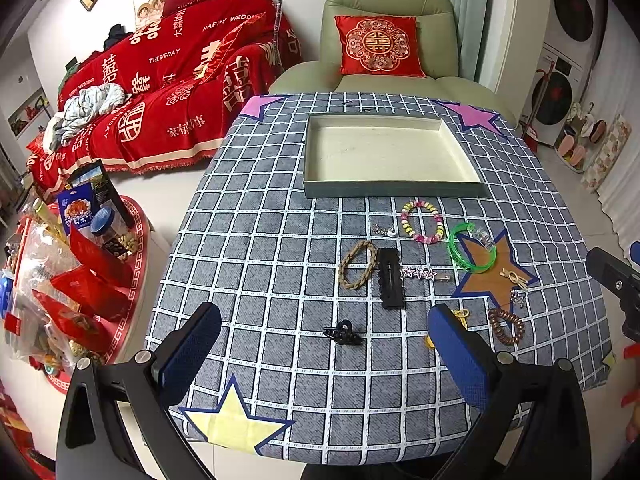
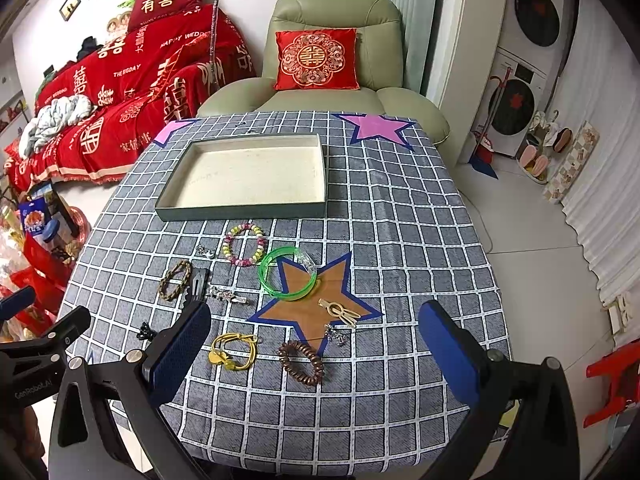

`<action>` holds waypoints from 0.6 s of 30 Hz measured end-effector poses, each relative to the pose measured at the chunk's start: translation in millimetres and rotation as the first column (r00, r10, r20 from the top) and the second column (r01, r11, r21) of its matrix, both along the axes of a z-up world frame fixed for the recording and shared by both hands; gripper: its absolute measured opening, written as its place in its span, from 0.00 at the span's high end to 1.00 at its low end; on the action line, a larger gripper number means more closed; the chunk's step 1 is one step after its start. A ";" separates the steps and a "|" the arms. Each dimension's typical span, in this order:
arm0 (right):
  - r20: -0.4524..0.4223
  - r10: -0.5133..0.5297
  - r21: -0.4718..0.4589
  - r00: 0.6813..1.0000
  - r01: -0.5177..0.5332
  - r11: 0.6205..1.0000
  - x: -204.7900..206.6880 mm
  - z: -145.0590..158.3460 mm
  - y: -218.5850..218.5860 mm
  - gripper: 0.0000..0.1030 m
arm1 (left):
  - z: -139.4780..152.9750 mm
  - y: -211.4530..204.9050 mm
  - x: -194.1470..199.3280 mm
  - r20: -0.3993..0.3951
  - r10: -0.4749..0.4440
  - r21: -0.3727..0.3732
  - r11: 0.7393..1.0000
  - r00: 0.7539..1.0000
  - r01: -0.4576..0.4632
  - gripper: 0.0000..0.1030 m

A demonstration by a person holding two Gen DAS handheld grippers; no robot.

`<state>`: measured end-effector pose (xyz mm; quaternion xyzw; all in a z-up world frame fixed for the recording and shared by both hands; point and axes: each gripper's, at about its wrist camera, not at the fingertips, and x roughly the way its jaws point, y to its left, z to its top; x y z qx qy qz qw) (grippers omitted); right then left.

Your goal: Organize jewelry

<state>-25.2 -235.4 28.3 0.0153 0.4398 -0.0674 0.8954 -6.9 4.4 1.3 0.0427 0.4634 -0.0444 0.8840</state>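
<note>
a: taking the tray as the landmark, what sits left to right in front of it?

b: nearer to us than the tray, on the checked tablecloth: furthest left the braided brown bracelet, beside it the black hair clip, then the star hairpin. close to the tray's front wall lies the beaded bracelet, and right of that the green bangle. furthest from the tray, near the table's front, are the small black claw clip and the brown coil hair tie. nothing lies in the tray yet.

a: and the grippers?

b: the left gripper is spread wide and holds nothing, hovering on our side of the claw clip. the right gripper is likewise wide apart and empty, with the yellow bracelet and the coil tie between its fingers in its view.

a: how should the first pick go?

b: i'd judge one piece at a time: come down straight, straddle the piece across its narrow side, close gently so it doesn't skid on the cloth, lift clear, then release low over the tray floor, well inside the walls.
</note>
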 end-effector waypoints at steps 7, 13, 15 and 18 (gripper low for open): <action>-0.003 -0.002 0.000 1.000 0.002 1.000 1.6 -1.9 1.2 0.00 | -1.5 -0.5 1.1 -0.003 0.000 0.000 1.000 1.000 0.000 0.00; -0.006 -0.005 -0.001 1.000 0.005 1.000 2.6 -4.2 1.1 0.00 | -3.3 -2.1 2.4 -0.007 -0.001 0.000 1.000 1.000 0.001 0.00; -0.007 -0.004 -0.001 1.000 0.004 1.000 2.5 -4.4 1.2 0.00 | -3.7 -2.5 2.7 -0.008 -0.002 0.001 1.000 1.000 0.002 0.00; -0.007 -0.003 -0.001 1.000 0.003 1.000 2.6 -5.8 0.9 0.00 | -3.7 -2.4 2.6 -0.008 -0.001 0.001 1.000 1.000 0.001 0.00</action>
